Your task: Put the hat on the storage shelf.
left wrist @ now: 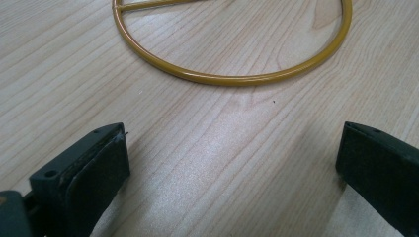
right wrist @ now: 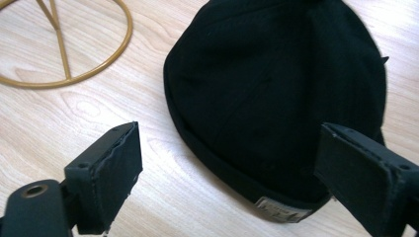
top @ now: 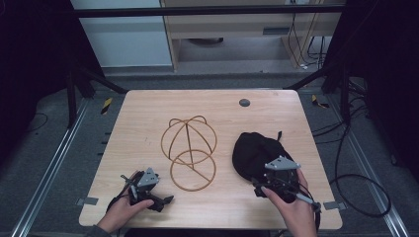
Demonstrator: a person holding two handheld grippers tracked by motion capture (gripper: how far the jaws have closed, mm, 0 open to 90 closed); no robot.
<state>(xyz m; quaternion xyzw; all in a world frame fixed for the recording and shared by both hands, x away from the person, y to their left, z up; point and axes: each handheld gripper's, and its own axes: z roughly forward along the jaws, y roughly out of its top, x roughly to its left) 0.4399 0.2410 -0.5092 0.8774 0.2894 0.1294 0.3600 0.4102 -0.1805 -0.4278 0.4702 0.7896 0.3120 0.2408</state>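
Where the right gripper (right wrist: 230, 173) overlaps the black cap (right wrist: 276, 94), its brim is hidden; fingers apart. Left gripper (left wrist: 232, 163) fingers apart over bare surface (left wrist: 207, 143), gold wire stand (left wrist: 232, 79) cut off.

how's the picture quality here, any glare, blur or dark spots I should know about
High view: dim, black at both sides, evenly lit light wooden table. Left gripper view: soft glare on the wood between the open fingers, thin gold metal wire stand sharp. Right gripper view: black fabric cap so dark its folds barely show, near fingers slightly soft.
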